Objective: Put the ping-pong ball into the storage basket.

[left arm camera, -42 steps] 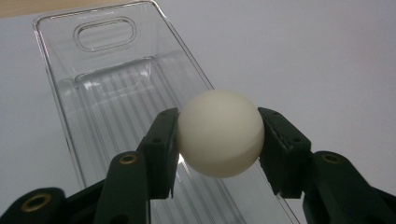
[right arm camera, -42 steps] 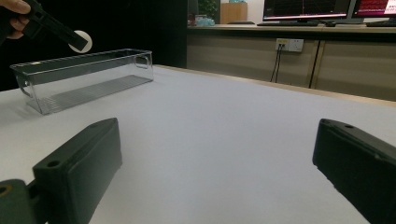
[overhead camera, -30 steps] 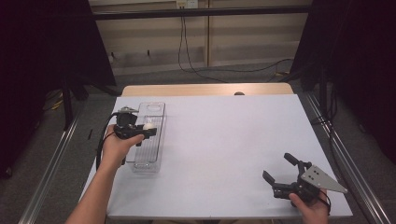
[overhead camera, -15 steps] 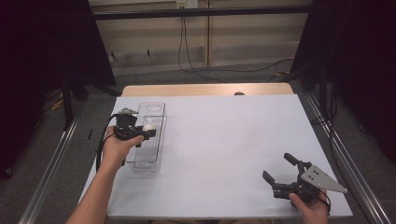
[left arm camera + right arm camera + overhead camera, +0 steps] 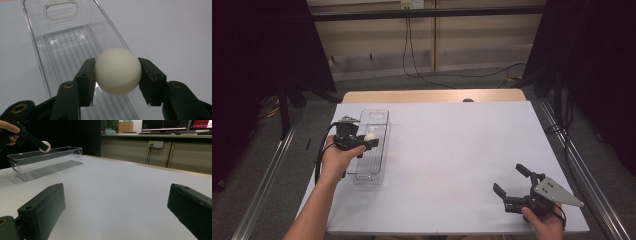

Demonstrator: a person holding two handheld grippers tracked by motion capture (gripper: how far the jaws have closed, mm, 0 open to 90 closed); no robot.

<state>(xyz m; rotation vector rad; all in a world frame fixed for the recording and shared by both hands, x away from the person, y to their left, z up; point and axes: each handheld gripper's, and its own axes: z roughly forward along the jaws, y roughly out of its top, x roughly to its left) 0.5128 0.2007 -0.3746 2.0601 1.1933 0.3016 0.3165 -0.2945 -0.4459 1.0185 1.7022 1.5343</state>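
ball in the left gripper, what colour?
Off-white, plain, no markings: the ball shows best in the left gripper view.

A bin (image 5: 371, 150) stood lengthwise on the left part of the table (image 5: 452, 150), its long sides running away from the person. The left gripper (image 5: 368, 140) hung over the bin from its left side, with a ball (image 5: 370, 136) between its jaws, above the bin's middle and clear of the bin's floor. The right gripper (image 5: 513, 182) sat low at the table's near right corner, well apart from the bin, its jaws spread toward the bin with bare tabletop between them. A wooden strip (image 5: 432, 96) ran along the table's far edge.
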